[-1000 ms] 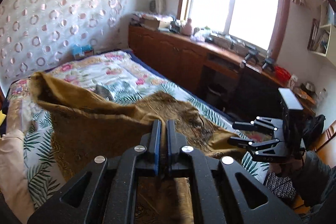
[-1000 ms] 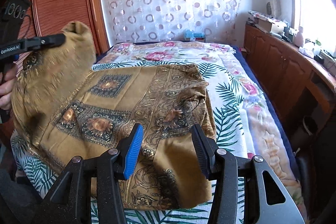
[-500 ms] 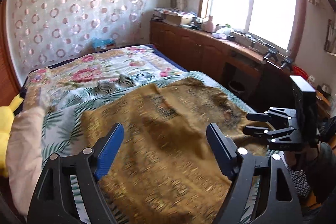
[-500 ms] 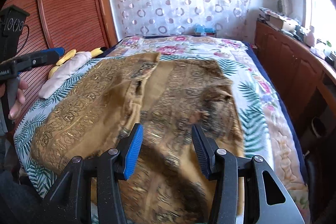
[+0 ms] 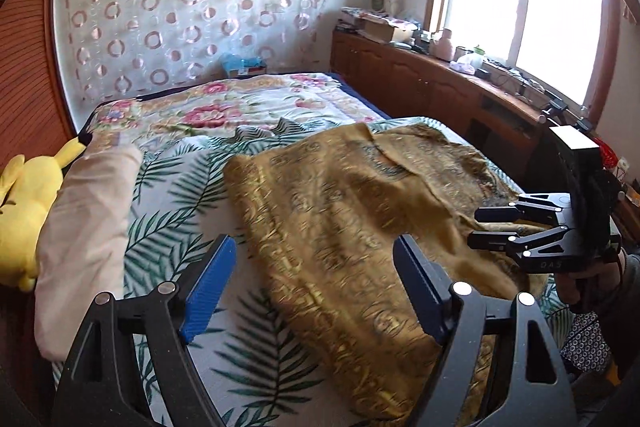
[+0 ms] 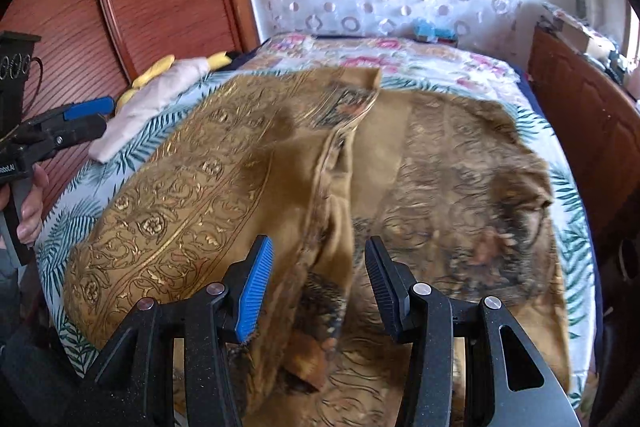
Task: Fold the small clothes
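The gold cloth (image 6: 248, 187) lies folded over on the bed (image 5: 192, 211) — the left tongs (image 5: 312, 283) gape wide with nothing held, and the right tongs (image 6: 320, 283) hang half open, empty, above it.

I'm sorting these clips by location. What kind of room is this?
A home bedroom, most likely: a bed with a floral quilt, a patterned curtain behind it, and a wooden sideboard under the window. A golden garment lies spread on the bed.

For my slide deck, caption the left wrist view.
Open left tongs above a gold patterned cloth on the bed.
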Demonstrator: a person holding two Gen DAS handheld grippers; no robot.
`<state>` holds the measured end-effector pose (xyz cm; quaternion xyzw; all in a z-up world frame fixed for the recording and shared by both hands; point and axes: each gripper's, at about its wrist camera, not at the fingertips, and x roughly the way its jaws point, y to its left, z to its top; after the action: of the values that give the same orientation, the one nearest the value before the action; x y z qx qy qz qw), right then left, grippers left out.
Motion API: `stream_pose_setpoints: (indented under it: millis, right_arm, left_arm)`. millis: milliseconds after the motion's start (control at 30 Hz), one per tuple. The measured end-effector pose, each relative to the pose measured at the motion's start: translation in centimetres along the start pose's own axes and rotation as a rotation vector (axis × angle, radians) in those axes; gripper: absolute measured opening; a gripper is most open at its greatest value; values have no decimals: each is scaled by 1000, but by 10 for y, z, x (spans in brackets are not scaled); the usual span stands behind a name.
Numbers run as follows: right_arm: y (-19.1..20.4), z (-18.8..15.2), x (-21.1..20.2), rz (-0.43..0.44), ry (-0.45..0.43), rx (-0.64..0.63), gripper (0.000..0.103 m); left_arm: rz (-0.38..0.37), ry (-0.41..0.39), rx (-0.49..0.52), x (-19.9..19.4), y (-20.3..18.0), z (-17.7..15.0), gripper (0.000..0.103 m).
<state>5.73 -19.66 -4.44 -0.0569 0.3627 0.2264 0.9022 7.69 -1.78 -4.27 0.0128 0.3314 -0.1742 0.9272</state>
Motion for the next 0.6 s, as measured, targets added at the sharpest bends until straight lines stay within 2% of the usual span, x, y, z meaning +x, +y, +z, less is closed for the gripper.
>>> stream_pose_setpoints:
  millis: [433, 467, 533, 600]
  right_arm:
    - [7, 8, 13, 2, 42, -31, 49]
    - [9, 8, 15, 6, 41, -39, 43]
    - [17, 6, 13, 14, 32, -71, 14]
    - [18, 6, 11, 15, 23, -91, 8]
  left_arm:
    - [18, 1, -29, 2, 12, -14, 81]
    - [17, 2, -31, 2, 13, -15, 81]
    - [15, 3, -35, 3, 14, -16, 81]
    - [13, 6, -39, 4, 14, -16, 81]
